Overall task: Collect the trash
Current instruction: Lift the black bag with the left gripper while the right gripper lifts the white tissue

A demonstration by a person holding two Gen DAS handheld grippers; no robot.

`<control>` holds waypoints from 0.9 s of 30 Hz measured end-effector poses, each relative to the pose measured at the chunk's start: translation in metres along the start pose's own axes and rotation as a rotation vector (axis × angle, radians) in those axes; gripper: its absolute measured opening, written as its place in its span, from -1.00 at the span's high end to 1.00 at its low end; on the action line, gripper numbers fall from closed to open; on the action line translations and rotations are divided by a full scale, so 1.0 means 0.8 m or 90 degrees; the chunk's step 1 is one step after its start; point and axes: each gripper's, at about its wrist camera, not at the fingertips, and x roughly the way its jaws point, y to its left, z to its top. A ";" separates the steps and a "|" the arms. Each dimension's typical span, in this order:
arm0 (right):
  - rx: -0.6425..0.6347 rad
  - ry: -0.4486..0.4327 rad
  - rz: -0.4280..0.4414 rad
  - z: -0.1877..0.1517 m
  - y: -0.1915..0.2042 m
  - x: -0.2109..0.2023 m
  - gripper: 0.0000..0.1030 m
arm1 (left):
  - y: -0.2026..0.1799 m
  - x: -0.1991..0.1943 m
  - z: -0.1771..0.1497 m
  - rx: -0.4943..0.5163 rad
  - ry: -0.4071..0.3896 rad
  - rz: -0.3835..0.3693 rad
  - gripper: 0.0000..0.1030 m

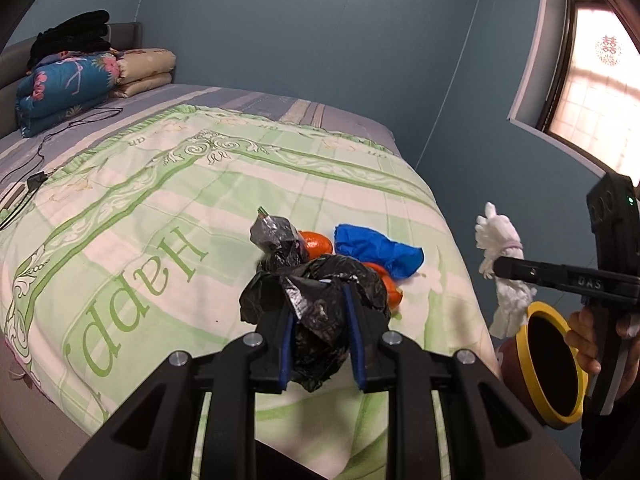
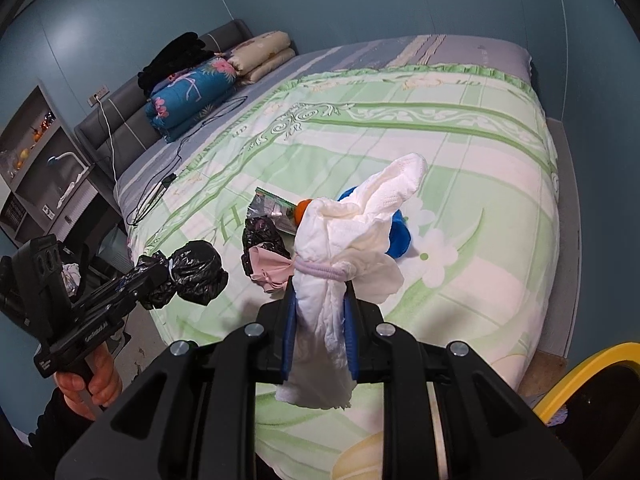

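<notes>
1. A wide bed (image 2: 500,184) under a pale green and cream patterned quilt is carrying everything.
2. Near its front edge, a crumpled blue plastic piece (image 1: 378,250), orange wrappers (image 1: 318,243), a silver foil packet (image 2: 270,208) and a pink scrap (image 2: 268,270) are lying clustered.
3. Folded floral quilts (image 1: 64,88) and a black cable (image 1: 36,160) are resting toward the headboard.

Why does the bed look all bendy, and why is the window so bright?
Left wrist view: the fisheye lens curves the bed and walls; daylight washes out the window. Right wrist view: the same bending, with dark corners and soft, even light.
</notes>
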 end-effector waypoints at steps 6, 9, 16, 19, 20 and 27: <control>-0.015 -0.026 -0.004 -0.002 0.003 -0.029 0.63 | -0.010 -0.011 0.005 -0.003 -0.024 0.005 0.59; -0.016 -0.036 -0.007 -0.005 -0.003 -0.044 0.63 | -0.020 -0.015 0.008 0.003 -0.031 0.007 0.59; -0.010 -0.057 -0.018 -0.013 -0.018 -0.075 0.63 | -0.046 -0.024 0.012 0.010 -0.036 -0.005 0.59; -0.003 -0.066 -0.024 -0.016 -0.026 -0.085 0.63 | -0.059 -0.026 0.014 0.013 -0.036 -0.009 0.59; -0.001 -0.068 -0.025 -0.017 -0.029 -0.088 0.63 | -0.065 -0.027 0.015 0.018 -0.038 -0.011 0.59; 0.019 -0.090 -0.039 -0.027 -0.051 -0.118 0.63 | -0.102 -0.029 0.018 0.036 -0.037 -0.035 0.59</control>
